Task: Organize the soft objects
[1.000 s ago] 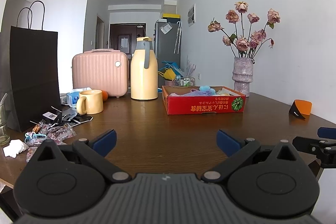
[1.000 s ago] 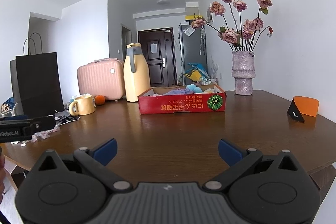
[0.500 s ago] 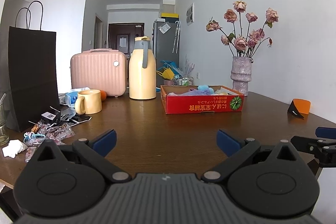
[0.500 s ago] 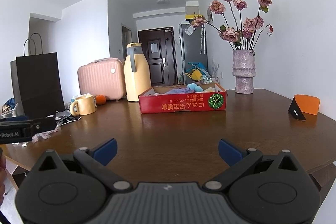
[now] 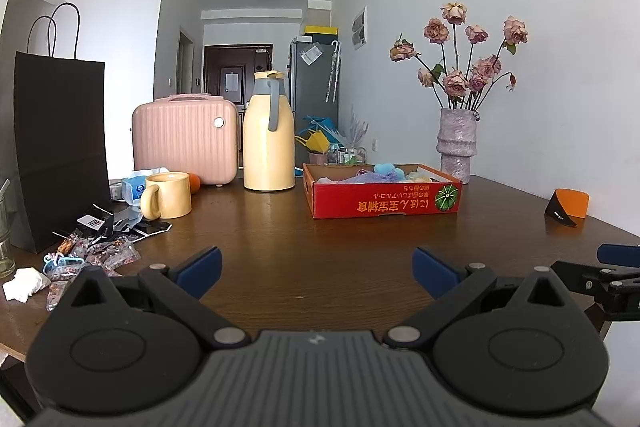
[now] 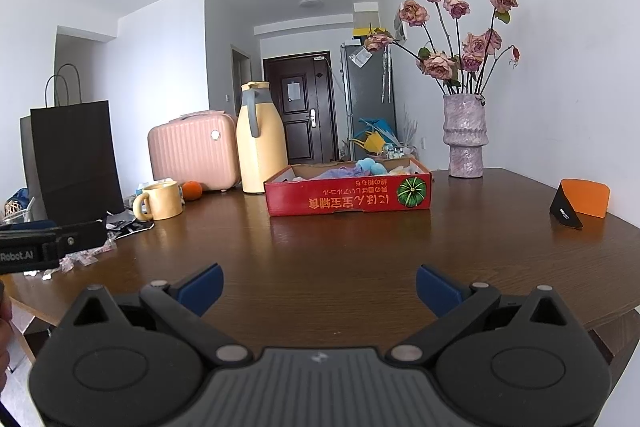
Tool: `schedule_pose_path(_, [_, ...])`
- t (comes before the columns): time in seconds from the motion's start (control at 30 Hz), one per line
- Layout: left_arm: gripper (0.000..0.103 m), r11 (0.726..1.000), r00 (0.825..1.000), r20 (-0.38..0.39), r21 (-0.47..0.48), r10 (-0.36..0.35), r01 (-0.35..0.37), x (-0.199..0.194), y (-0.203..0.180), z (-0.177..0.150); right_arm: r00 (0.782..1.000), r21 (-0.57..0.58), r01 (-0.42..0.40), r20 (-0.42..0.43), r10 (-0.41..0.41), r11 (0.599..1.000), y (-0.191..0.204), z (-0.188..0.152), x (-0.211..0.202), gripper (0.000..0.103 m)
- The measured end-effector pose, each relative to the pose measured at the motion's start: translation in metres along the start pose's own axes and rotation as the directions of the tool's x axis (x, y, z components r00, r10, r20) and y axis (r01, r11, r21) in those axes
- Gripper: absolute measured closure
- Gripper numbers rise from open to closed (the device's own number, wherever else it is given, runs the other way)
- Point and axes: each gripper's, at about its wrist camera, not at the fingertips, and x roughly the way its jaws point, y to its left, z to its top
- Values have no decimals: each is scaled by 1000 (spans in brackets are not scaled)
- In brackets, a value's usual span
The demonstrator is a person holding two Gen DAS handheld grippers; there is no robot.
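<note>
The left gripper [image 5: 316, 269] hangs low over the near edge of the brown table [image 5: 320, 235], its blue-tipped fingers [image 5: 200, 265] spread wide with nothing between them. The right gripper [image 6: 318, 285] sits just beside it, level with it, spread the same way and holding nothing; its tip also pokes into the left camera's view at the far right [image 5: 618, 251]. Both face across a bare stretch of tabletop toward a shallow red cardboard box [image 6: 348, 199] with a green pumpkin printed on its front. The soft things [image 6: 370, 167] lie inside that box, a blue fluffy one, something lilac and something pale yellow, only their tops showing over the rim, well apart from both grippers. Just left of the box stands a tall cream jug [image 5: 269, 137] with a grey handle, and beside that a small pink case [image 5: 186, 139]. Nearer, on the left side, a yellow mug [image 5: 168, 201] sits with an orange [image 6: 192, 190] behind it, then a scatter of wrapped sweets [image 5: 92, 253] and a crumpled tissue [image 5: 24, 285] at the foot of a black paper bag [image 5: 60, 151]. Beyond the box to the right, a mauve vase [image 6: 466, 135] holds dried pink roses [image 6: 460, 27], and an orange and black curved piece [image 6: 580, 203] rests near the right edge.
</note>
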Motion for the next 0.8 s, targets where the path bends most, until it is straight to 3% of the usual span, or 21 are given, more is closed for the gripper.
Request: schedule_pose_path(0.8, [0,1000,1000,17,8,-7,7,-4,-2,1,1000,5,-2,-4,2,1000,-1,-2,1,0])
